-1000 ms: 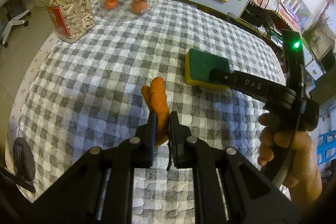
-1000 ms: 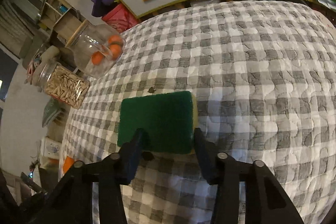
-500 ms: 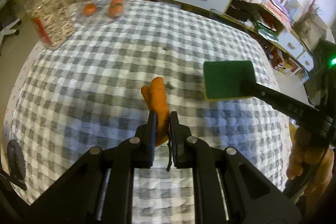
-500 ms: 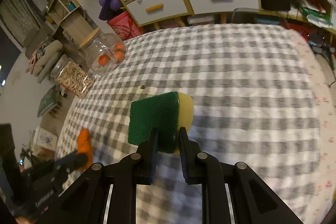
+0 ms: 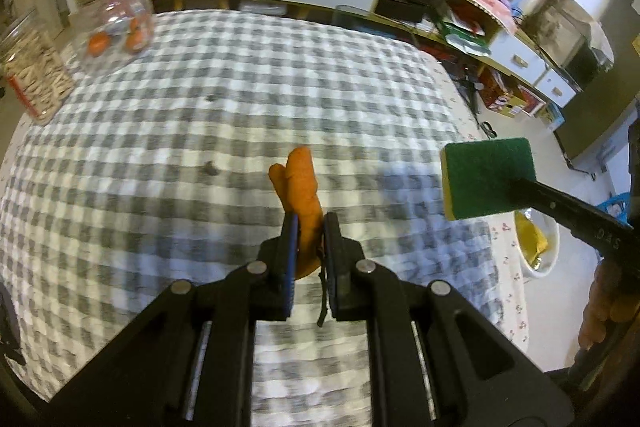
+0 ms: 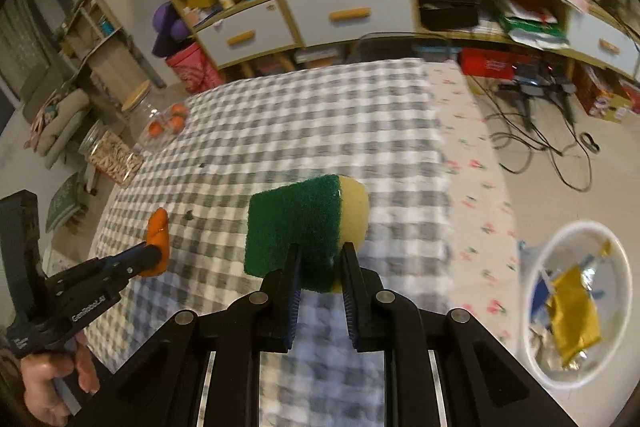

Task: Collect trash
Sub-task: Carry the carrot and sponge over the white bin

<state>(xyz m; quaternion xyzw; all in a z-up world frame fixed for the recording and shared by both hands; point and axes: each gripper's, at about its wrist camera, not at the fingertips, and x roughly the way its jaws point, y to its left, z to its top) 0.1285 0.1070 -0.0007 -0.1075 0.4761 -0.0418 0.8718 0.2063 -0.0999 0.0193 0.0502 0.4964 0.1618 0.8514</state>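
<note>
Surface: grey-and-white checked quilted tablecloth (image 5: 200, 131).
Left gripper (image 5: 307, 223): jaws clamped on orange carrot piece (image 5: 300, 183), held above cloth.
Right gripper (image 6: 319, 251): jaws squeezing green-and-yellow scouring sponge (image 6: 296, 223), near table edge.
Floor: white round waste bin (image 6: 536, 359), holding gold wrapper (image 6: 572, 311).

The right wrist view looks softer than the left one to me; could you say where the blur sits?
Right wrist view: the white bin and cloth edge smear, while the sponge stays sharp. Left wrist view: only mild softness on the checked cloth; fisheye bends both.
</note>
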